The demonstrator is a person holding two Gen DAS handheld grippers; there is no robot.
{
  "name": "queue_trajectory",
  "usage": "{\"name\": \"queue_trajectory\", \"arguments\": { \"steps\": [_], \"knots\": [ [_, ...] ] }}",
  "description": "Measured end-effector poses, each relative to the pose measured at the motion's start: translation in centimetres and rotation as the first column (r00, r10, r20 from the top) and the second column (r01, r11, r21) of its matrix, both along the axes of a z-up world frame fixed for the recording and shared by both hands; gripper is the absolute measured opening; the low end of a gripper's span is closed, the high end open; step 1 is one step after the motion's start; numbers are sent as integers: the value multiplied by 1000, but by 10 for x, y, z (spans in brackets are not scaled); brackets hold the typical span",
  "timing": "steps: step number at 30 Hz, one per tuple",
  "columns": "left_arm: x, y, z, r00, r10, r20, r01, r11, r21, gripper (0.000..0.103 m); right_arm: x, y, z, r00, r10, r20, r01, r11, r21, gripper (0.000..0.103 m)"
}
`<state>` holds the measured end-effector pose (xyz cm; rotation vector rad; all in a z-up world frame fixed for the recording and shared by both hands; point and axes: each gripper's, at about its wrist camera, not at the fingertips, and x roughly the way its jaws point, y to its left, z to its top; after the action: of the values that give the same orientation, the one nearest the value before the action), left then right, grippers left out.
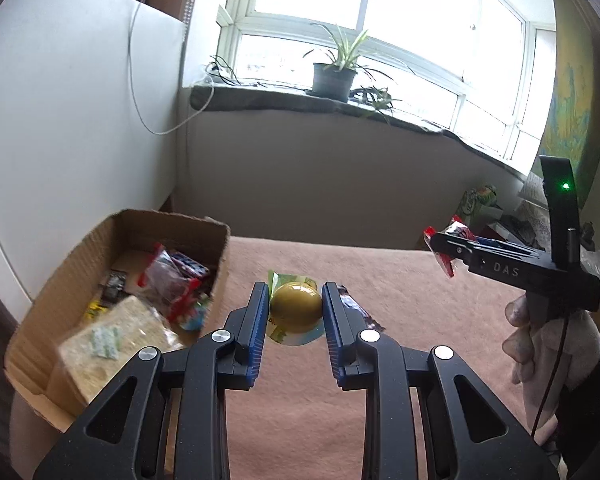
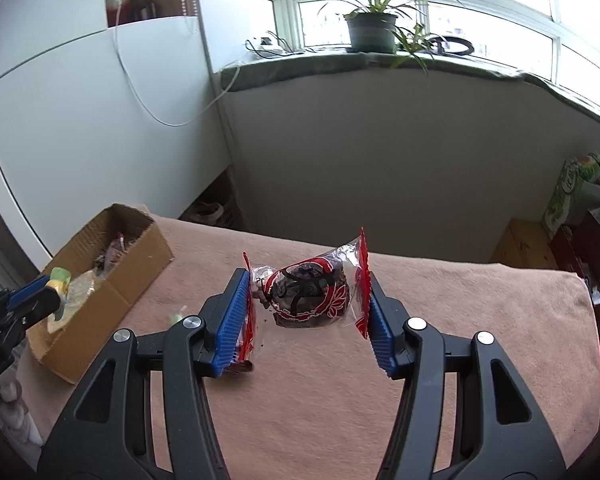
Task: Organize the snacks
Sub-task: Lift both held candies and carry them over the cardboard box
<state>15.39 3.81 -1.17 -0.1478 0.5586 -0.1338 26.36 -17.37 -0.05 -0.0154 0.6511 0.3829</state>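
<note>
The table point(image 2: 440, 360) is covered with a soft pink cloth and fills the lower half of both views. At its left side sits the cardboard box point(image 1: 204, 240), open on top, with several snacks already inside (a pale crumbly block and some shiny red packets).

The left tongs point(image 1: 295, 304) are low in the middle of the left view. They are closed partway on a small jelly cup point(image 1: 296, 306), with the blue pads touching its round yellow sides. The cup looks light, hard and smooth, so it could slip or pop out if it is squeezed at the rounded part. Holding it across the widest middle, as now, seems safest. Its thin foil lid looks easy to poke.

The right tongs point(image 2: 308, 312) are in the middle of the right view, and they are open wide, gripping a clear bag with red edges point(image 2: 308, 292) by its two crinkly ends. A dark, lumpy cake shows inside. I think the bag is light and floppy, and the cake is soft and may crumble (some bits seem loose already). The flat sealed ends are the best place to hold it, not the cake itself.

Both snacks are held up above the cloth, to the right of the box.
</note>
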Motion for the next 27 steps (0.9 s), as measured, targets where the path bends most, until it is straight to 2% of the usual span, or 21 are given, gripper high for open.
{"name": "queue_trajectory", "arguments": {
  "steps": [5,11,20,27],
  "knots": [
    [8,30,13,997,59,44,-60,998,11,25,-2,45,21,995,93,39,-93,996,4,57],
    [10,58,-1,992,119,34,-119,993,15,25,0,104,32,978,204,49,-204,979,7,57],
    [4,106,-19,975,220,-6,-220,975,12,25,14,178,16,946,324,5,-324,946,-17,57],
    [-2,120,-21,967,256,1,-256,967,14,25,18,211,2,930,367,-28,-367,929,-34,57]
  ]
}}
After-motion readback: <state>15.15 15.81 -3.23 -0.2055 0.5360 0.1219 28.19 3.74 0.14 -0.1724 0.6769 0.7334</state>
